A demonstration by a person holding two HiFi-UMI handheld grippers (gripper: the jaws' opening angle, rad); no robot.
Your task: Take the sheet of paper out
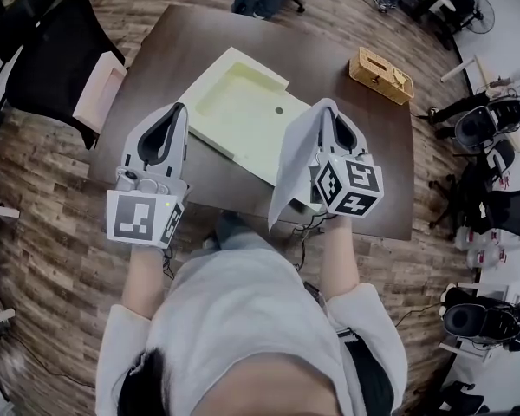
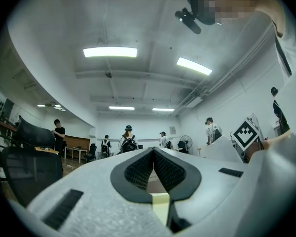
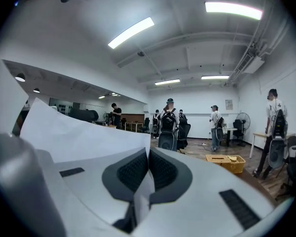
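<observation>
A white sheet of paper (image 1: 293, 159) hangs in the air from my right gripper (image 1: 328, 107), which is shut on its upper edge. In the right gripper view the sheet (image 3: 74, 130) spreads to the left and runs down between the closed pads (image 3: 133, 172). A pale yellow-green folder (image 1: 243, 111) lies flat on the brown table (image 1: 329, 68), below and between both grippers. My left gripper (image 1: 181, 107) hovers over the folder's left edge. Its tips (image 2: 153, 150) touch, and I see nothing held between them.
A wicker basket (image 1: 381, 74) stands at the table's far right corner. A pale pink board (image 1: 100, 89) leans on a black chair (image 1: 56, 50) left of the table. Office chairs (image 1: 485, 128) stand to the right. Several people (image 3: 168, 115) stand far across the room.
</observation>
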